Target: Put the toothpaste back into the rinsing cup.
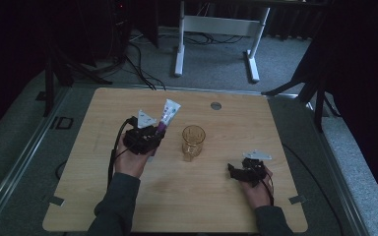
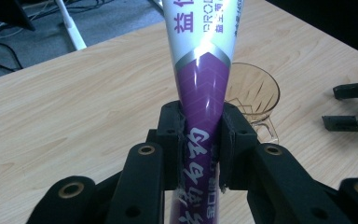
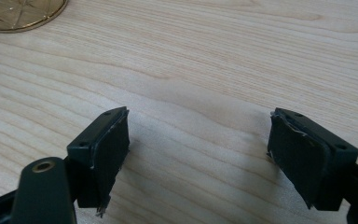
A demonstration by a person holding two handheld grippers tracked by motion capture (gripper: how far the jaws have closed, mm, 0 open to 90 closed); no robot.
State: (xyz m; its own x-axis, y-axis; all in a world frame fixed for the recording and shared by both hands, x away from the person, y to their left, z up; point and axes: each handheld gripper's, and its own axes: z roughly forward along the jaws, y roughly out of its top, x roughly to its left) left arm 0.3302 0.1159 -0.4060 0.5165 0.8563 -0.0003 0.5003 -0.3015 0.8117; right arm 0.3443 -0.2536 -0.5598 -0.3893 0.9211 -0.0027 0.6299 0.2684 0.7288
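My left gripper (image 1: pixel 153 132) is shut on a purple and white toothpaste tube (image 1: pixel 167 115), which points up and away over the table. In the left gripper view the tube (image 2: pixel 201 88) is pinched between the two pads (image 2: pixel 170 140), its white end rising out of the top of the frame. An amber glass cup (image 1: pixel 193 140) stands on the table just right of that gripper; the cup (image 2: pixel 254 95) shows behind the tube. My right gripper (image 1: pixel 233 169) rests low at the front right, open, its pads (image 3: pixel 109 149) wide apart over bare wood. The cup's base (image 3: pixel 21 13) shows at the top left.
The wooden table (image 1: pixel 98 196) has a small round grey insert (image 1: pixel 216 105) near its far edge. Beyond the table stand a white desk frame (image 1: pixel 216 29) and cables on grey carpet. The right gripper (image 2: pixel 354 109) shows at the right edge of the left gripper view.
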